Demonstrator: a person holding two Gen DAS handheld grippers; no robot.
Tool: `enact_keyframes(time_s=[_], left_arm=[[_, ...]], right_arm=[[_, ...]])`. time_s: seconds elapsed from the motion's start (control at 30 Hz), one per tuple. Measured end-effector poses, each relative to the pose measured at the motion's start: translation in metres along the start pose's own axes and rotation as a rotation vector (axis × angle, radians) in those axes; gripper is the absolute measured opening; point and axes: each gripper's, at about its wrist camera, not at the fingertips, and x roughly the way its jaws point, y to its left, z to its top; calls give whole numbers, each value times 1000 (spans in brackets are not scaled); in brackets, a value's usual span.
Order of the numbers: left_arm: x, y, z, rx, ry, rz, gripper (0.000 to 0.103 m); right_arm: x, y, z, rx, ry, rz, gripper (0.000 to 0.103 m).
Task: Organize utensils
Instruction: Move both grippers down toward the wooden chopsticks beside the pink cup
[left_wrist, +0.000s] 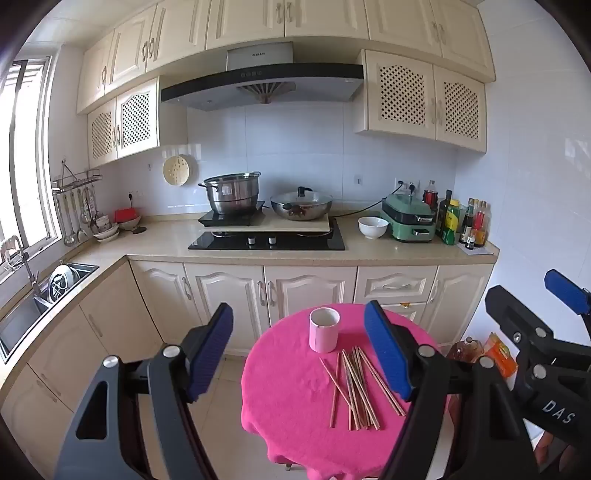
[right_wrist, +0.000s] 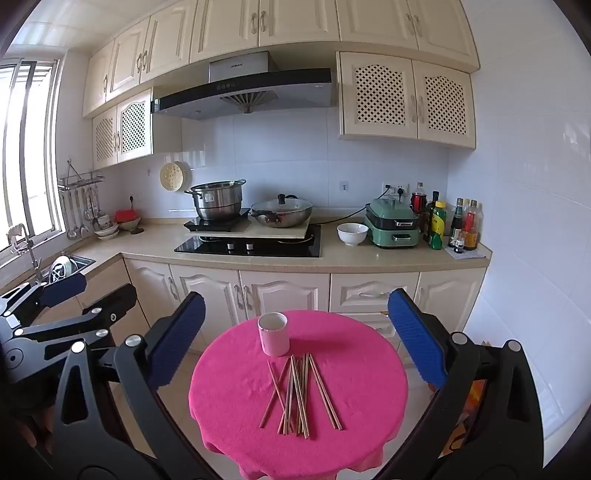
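Several wooden chopsticks lie in a loose pile on a round table with a pink cloth. A pink cup stands upright just behind them. My left gripper is open and empty, held above the table's near side. In the right wrist view the chopsticks, the cup and the cloth show again. My right gripper is open and empty, back from the table. The other gripper shows at the edge of each view.
Behind the table runs a counter with a hob, a steel pot, a lidded wok, a white bowl, a green appliance and bottles. A sink is at the left. Bottles and a packet stand on the floor at the right.
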Motion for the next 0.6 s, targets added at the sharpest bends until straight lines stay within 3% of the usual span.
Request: enact_keyframes(time_s=[0.4,0.6], left_arm=[[19,-5,-5,13,31,-25,73],[56,-22,-13,34,79,-51,73]], right_arm=[[12,-2,-7,-14,11,-30,97],[45,-22,-16,12,99,3,97]])
